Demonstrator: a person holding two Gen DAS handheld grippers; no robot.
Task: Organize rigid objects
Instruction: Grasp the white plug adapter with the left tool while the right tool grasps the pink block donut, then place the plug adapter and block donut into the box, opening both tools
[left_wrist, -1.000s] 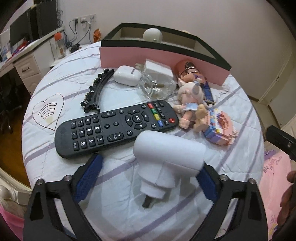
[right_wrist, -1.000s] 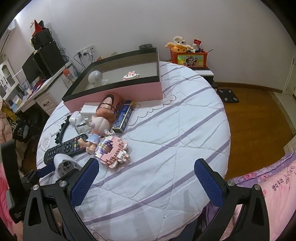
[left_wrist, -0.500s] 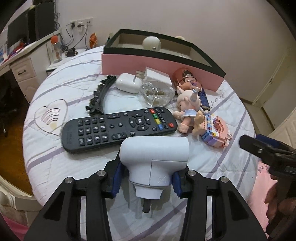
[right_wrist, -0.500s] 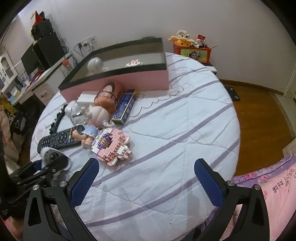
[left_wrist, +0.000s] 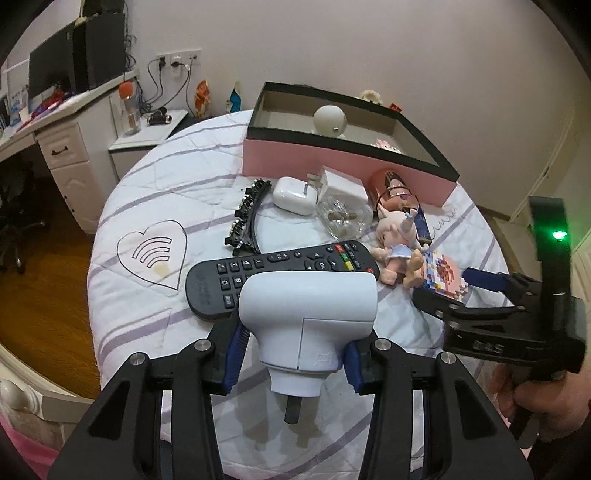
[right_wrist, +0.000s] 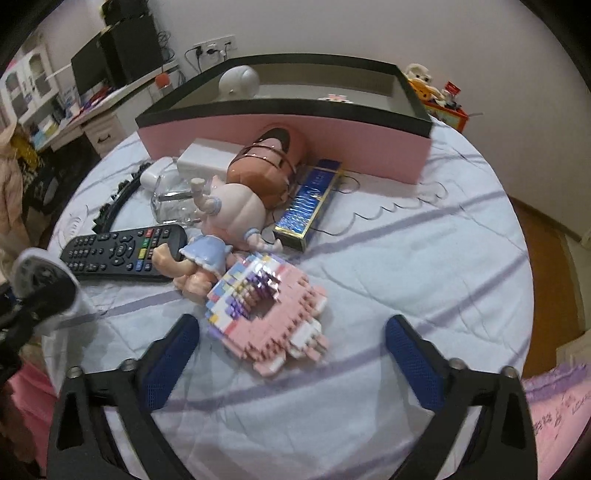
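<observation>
Left wrist view: the left gripper (left_wrist: 295, 363) was clamped on a white plug-in device (left_wrist: 308, 314), blue pads pressed against both its sides, with its prong pointing down above the white quilted bed cover (left_wrist: 147, 192). Behind it lay a black remote (left_wrist: 266, 273), partly hidden. Farther back: a black hair clip (left_wrist: 245, 218), a white earbud case (left_wrist: 293, 195), a white charger (left_wrist: 340, 184), a clear glass bottle (left_wrist: 343, 218), a doll (left_wrist: 399, 240) and a pink brick model (left_wrist: 445, 273). A pink box with a black rim (left_wrist: 332, 158) stood at the far side, a white ball-shaped object (left_wrist: 330, 119) inside it. The right gripper (left_wrist: 480, 291) showed at the right edge, near the brick model.

Right wrist view: the right gripper (right_wrist: 291, 354) had its fingers spread wide and held nothing; the brick model (right_wrist: 269, 306) lay just ahead, between the fingertips. The doll (right_wrist: 218, 236) touched the remote (right_wrist: 122, 251). A blue box (right_wrist: 308, 203) lay beside the doll, close to the pink box (right_wrist: 332, 136). The plug-in device (right_wrist: 44, 284) appeared blurred at the left edge.
</observation>
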